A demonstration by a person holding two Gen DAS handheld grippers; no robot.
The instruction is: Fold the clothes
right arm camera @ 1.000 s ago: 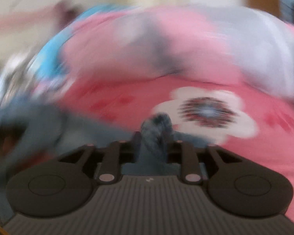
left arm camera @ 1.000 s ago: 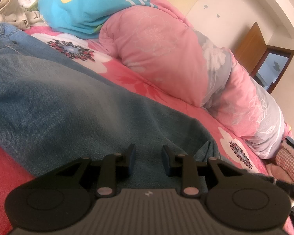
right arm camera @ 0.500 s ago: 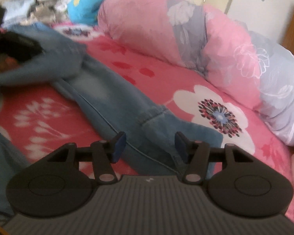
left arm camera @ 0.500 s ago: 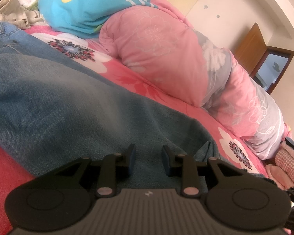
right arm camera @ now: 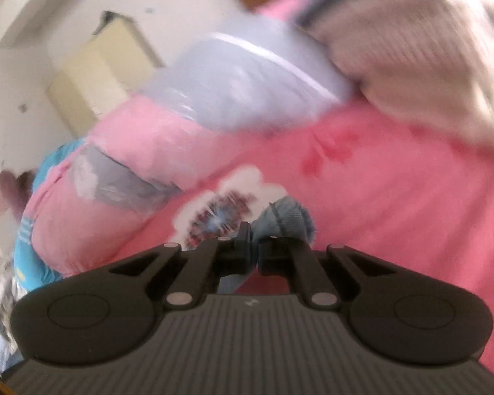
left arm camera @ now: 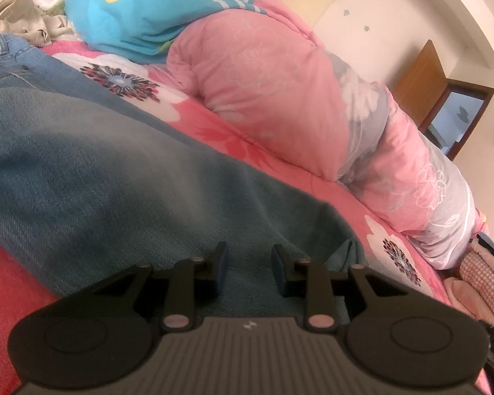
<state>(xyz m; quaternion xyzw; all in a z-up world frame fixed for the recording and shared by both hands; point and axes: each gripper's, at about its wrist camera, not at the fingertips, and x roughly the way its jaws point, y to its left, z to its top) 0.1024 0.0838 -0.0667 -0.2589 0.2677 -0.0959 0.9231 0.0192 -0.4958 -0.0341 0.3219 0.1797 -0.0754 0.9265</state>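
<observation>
Blue jeans (left arm camera: pixel 115 171) lie stretched across the pink flowered bedsheet (left arm camera: pixel 247 151), waistband at the far left, one leg hem (left arm camera: pixel 345 253) near my left gripper (left arm camera: pixel 247 253). That gripper hovers low over the leg, its jaws apart, with denim beneath them and nothing pinched. In the blurred, tilted right wrist view my right gripper (right arm camera: pixel 253 237) has its jaws together on a bunch of light denim, the jeans hem (right arm camera: pixel 286 220), which stands up just past the fingertips over the sheet's flower print (right arm camera: pixel 220 214).
A rolled pink and grey quilt (left arm camera: pixel 280 92) runs along the far side of the bed, with a blue pillow (left arm camera: pixel 154 10) and a heap of loose clothes (left arm camera: pixel 16 10) at its left end. Folded garments (left arm camera: pixel 484 273) sit at the right edge. A beige knit (right arm camera: pixel 428 49) lies beyond the right gripper.
My right gripper let go of the denim, stood open over the lower jeans leg, then shut on the hem while rolling and swinging sideways. The left gripper has not moved.
</observation>
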